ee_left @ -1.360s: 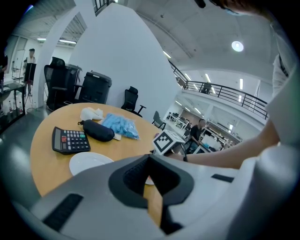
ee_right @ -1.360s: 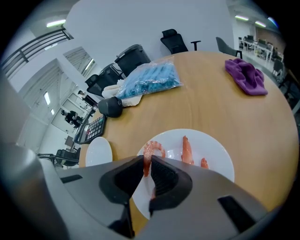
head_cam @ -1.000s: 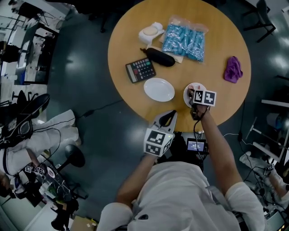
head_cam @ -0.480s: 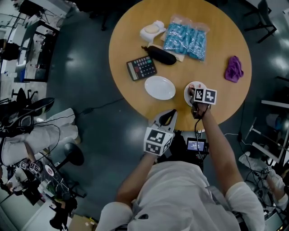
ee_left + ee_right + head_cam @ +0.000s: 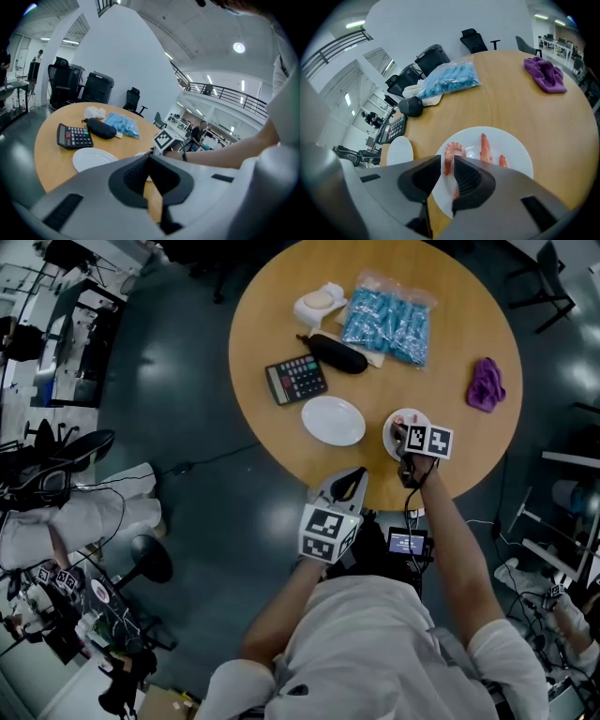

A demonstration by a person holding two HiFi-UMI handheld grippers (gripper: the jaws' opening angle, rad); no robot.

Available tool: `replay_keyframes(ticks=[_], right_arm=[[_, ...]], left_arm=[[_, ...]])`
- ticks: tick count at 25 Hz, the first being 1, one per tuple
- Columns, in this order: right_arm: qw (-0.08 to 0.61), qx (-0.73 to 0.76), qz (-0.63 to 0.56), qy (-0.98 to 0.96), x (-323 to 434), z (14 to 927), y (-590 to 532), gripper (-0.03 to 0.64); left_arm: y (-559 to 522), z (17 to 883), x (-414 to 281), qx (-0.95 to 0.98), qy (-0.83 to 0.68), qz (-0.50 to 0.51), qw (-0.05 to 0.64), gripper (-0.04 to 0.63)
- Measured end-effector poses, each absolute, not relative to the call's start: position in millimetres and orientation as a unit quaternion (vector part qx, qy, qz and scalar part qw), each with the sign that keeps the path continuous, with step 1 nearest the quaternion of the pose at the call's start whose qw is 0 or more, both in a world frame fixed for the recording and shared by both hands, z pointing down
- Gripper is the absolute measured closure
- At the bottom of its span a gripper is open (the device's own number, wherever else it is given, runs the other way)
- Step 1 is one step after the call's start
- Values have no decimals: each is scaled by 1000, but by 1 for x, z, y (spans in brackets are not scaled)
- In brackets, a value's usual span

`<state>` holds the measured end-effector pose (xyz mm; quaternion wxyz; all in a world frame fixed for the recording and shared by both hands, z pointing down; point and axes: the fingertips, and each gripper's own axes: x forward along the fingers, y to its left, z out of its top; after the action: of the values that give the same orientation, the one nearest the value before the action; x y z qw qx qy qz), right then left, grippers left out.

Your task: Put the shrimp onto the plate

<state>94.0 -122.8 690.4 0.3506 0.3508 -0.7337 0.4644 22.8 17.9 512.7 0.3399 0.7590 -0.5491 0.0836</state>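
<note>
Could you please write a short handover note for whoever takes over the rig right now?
Left claw: shut, empty, held just off the round wooden table's near edge.
Right claw: closed on one end of a curled pink shrimp that lies in the small white dish with two other shrimp.
White round plate: left of the dish, bare.
Done: no shrimp on the plate yet.
Left: lift each shrimp over, presumably onto that bare plate.
</note>
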Motion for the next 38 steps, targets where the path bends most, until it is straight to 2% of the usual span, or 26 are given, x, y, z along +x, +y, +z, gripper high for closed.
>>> replay_keyframes(ticks=[6,10,18,22,25,28,38], right_arm=[[338,350,463,-741,100,677,-116,526],[288,352,435,-777,107,631,-114,529],[112,408,147,-894,147,413,-74,566],[43,425,70,-901,172,327,-16,567],[17,440,82,-894,187,316,19,571],[11,452,126,-883,196,338,35,598],[13,447,150,-882,204,347,35,600]], left_arm=[[22,510,25,761,-547,83,338,588],[19,497,31,771,-543,84,321,588],[22,422,51,802,-539,68,248,588],[38,361,55,810,-554,38,190,588],[49,346,62,812,-561,34,158,588],[52,356,70,813,-555,34,172,588],[50,352,83,821,-546,34,164,588]])
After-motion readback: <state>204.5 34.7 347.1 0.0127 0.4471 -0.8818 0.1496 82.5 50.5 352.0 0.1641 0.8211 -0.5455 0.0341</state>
